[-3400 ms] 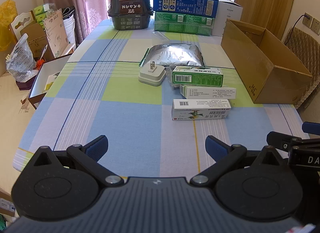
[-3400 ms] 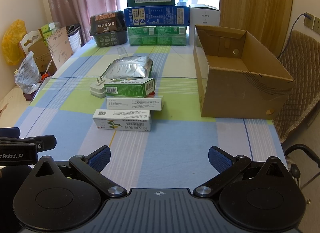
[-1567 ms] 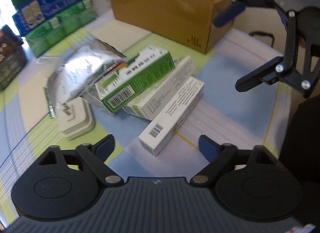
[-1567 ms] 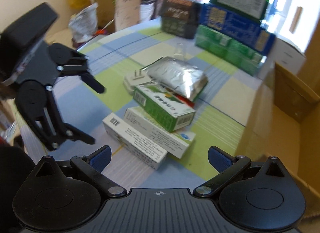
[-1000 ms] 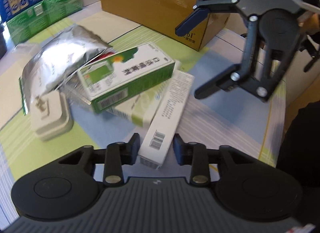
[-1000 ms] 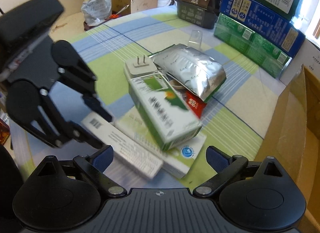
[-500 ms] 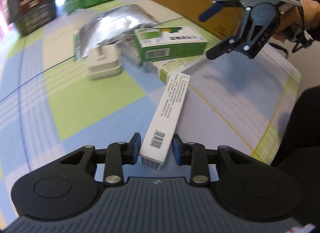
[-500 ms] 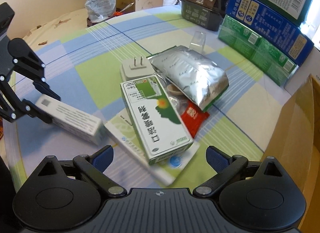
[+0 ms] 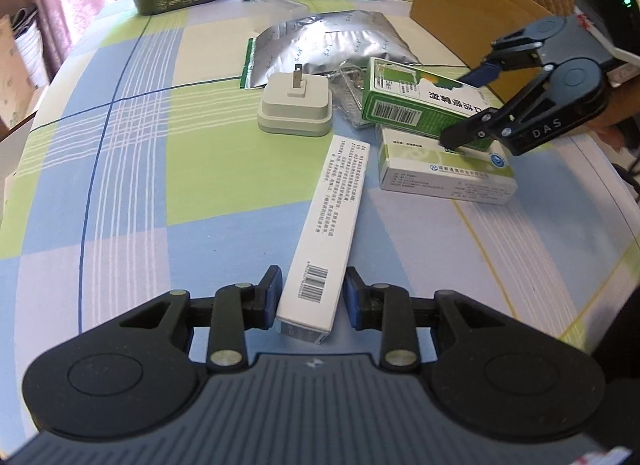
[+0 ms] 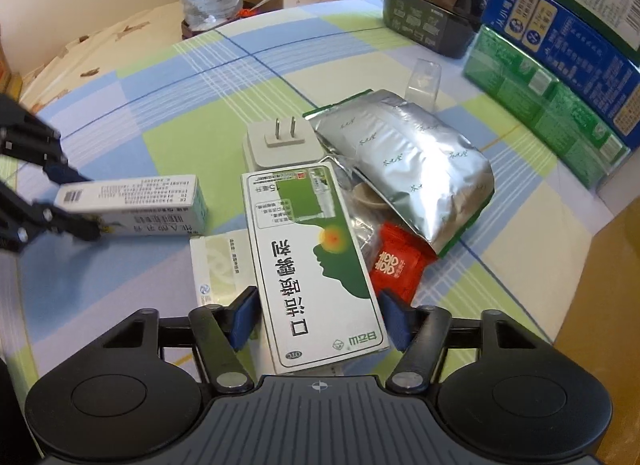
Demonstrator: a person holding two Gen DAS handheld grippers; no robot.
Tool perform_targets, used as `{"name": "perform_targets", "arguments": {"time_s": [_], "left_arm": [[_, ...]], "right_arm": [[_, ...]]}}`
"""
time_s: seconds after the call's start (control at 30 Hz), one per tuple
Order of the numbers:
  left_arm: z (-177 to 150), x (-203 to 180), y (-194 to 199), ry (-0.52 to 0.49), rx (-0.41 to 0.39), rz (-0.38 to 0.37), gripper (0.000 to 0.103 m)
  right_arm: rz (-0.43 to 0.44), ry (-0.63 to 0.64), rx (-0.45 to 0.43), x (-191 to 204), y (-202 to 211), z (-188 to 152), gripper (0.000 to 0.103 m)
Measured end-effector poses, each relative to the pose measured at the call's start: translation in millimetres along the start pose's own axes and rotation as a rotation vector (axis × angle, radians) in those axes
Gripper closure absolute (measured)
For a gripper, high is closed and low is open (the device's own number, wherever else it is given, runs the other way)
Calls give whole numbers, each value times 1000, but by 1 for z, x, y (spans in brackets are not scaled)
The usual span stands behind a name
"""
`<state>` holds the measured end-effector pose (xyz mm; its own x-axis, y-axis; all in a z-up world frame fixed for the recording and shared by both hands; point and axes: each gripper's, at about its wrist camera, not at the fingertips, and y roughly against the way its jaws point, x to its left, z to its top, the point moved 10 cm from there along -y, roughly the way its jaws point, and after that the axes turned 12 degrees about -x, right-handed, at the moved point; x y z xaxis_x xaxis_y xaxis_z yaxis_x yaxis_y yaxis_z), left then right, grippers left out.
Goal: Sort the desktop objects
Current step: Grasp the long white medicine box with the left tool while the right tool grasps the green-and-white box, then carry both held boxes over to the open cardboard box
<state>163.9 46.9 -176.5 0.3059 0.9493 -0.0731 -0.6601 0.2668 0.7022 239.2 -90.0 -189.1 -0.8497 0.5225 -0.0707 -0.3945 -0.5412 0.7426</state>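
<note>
My left gripper (image 9: 311, 297) is shut on the near end of a long white medicine box (image 9: 326, 233), which also shows in the right wrist view (image 10: 132, 205). My right gripper (image 10: 318, 319) is shut on a green-and-white medicine box (image 10: 312, 261), which lies on a flat white-and-green box (image 9: 446, 167). From the left wrist view the right gripper (image 9: 472, 105) grips that green box (image 9: 416, 105). A white plug adapter (image 9: 296, 107), a silver foil pouch (image 10: 408, 161) and a small red packet (image 10: 394, 263) lie beside them on the checked tablecloth.
An open cardboard box (image 9: 472, 9) stands at the right. A dark container (image 10: 434, 19) and stacked green and blue cartons (image 10: 560, 65) line the far edge. A small clear plastic piece (image 10: 424, 79) lies behind the pouch. Clutter sits beyond the table's left edge.
My left gripper has pulled the long white box away from the pile toward the near left. My right gripper has moved in and closed on the green box.
</note>
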Motion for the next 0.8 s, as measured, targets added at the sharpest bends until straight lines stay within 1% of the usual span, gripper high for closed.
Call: {"name": "perform_targets", "arguments": {"time_s": [0.07,0.13,0.2,0.3,0.43,0.57,0.6,0.63,0.73,0.8], "left_arm": [[0,-3,0,10,-10,14,69],[0,-5,-1,23,-22,19,62],[2,-7,-1,18,-27,26,58],[5,-10,-3,10,-26,22,58],[12,-13,-9,-32,-19,23,58],[15,-14,-19,-80,19,19,59],[16,-15,-21,-87,27,16,61],[16,-15,-23,-93,32,15,65],[18,-16,-28,-104,44,7,70],[20,-17,-30,-107,45,3,70]], "right_arm": [[-15,-17,12,3,7,-2,49],[-39,-57,36,6,16,-8,50],[-49,-114,60,10,24,-14,50],[-44,-183,79,19,35,-23,50],[-39,-181,65,28,38,-27,49],[-51,-195,38,25,35,-24,45],[-57,-190,30,24,34,-22,41],[-60,-184,23,24,33,-20,38],[-64,-180,19,23,28,-18,37],[-67,-195,22,22,24,-17,37]]}}
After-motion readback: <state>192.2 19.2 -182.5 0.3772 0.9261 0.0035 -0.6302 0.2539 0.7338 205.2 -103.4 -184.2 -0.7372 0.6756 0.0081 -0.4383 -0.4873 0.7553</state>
